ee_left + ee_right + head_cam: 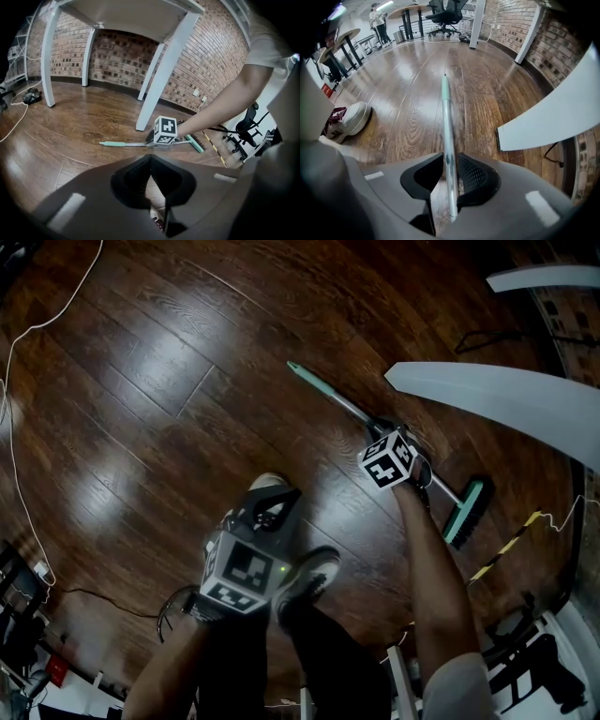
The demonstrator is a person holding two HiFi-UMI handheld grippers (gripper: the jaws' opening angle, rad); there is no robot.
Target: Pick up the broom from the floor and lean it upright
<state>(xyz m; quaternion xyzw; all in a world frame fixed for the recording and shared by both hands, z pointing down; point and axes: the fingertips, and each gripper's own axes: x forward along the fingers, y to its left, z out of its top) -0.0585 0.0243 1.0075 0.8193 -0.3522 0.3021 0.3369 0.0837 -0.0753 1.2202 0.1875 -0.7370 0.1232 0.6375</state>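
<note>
The broom lies flat on the dark wood floor, its teal-tipped metal handle (333, 396) running to the teal brush head (469, 512) at the right. My right gripper (386, 432) points straight down over the middle of the handle. In the right gripper view the handle (446, 117) passes between the jaws of the right gripper (449, 176), which straddle it closely without visibly squeezing it. My left gripper (275, 496) hovers near the person's shoes, well left of the broom, with its tips together and nothing in them. The left gripper (150, 159) looks toward the broom (124, 144).
A white table's legs (506, 395) (159, 79) stand right beside the broom. A yellow-black tape strip (511, 545) lies past the brush head. Shoes (314, 577) (347, 119), a white cable (19, 362), office chairs (246, 126) and a brick wall (117, 56) surround the spot.
</note>
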